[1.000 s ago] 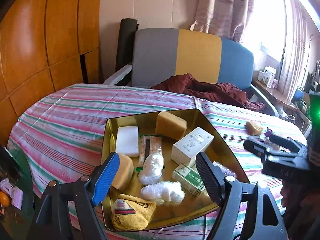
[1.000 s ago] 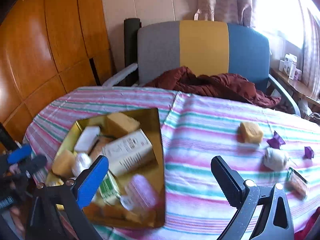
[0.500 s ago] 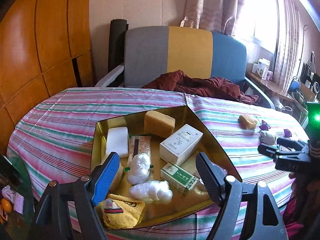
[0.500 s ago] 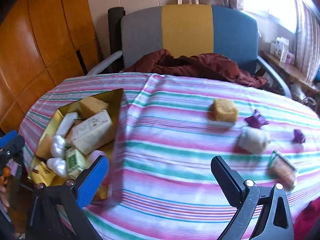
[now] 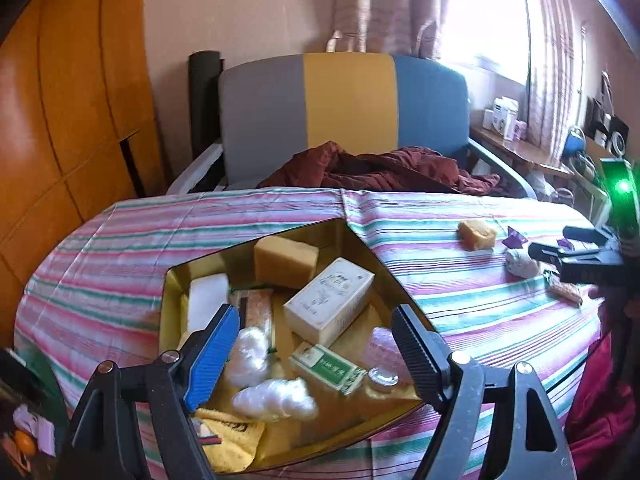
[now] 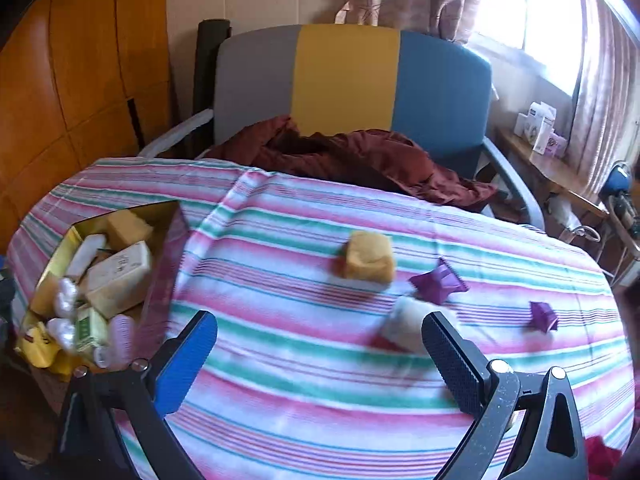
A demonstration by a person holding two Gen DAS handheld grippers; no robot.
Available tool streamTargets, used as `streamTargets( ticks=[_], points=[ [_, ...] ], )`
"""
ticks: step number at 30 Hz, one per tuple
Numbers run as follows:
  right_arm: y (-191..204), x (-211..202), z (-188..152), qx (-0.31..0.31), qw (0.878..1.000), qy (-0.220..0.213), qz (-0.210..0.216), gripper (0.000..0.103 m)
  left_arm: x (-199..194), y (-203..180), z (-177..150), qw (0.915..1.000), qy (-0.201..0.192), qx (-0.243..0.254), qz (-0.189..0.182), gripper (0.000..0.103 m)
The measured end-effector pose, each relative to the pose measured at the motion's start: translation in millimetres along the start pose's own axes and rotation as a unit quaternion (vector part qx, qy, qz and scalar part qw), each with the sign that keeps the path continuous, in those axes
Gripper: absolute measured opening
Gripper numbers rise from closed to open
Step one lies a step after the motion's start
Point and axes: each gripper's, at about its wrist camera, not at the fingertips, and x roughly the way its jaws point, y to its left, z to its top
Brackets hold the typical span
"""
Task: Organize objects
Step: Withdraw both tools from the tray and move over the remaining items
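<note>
While both grippers hang over the striped tablecloth (image 6: 304, 364), their fingers are spread wide and grasp nothing. At the bottom centre of the left wrist view, the left gripper (image 5: 316, 350) is above the gold tin (image 5: 174, 280), which already holds a cream box (image 5: 330, 298), a tan block (image 5: 286, 256), a white bar (image 5: 206, 300), a green packet (image 5: 328, 368), two white wrapped bundles (image 5: 274, 398) and a yellow cloth (image 5: 230, 440). At the bottom centre of the right wrist view, the right gripper (image 6: 320, 346) is over bare cloth. Just beside its right finger (image 6: 452, 364) lies a blurred white bundle (image 6: 404, 322). Right of centre lie a tan sponge block (image 6: 368, 258) and two purple wrapped pieces (image 6: 438, 280), well apart from the tin at the left edge.
</note>
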Motion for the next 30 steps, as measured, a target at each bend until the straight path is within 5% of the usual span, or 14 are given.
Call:
streamTargets(
  ticks=[13,30],
  points=[
    [-89.5,14.4,-11.1,0.117,0.992,-0.028,-0.046,0.103,19.9,-54.9,27.9,0.9985,0.005,0.050,-0.024,0.078],
    [-128.7,4.5,-14.1,0.196,0.978,-0.028,-0.065,0.103,67.2,-145.3,43.7,0.9880,0.031,0.132,-0.074,0.078]
  ],
)
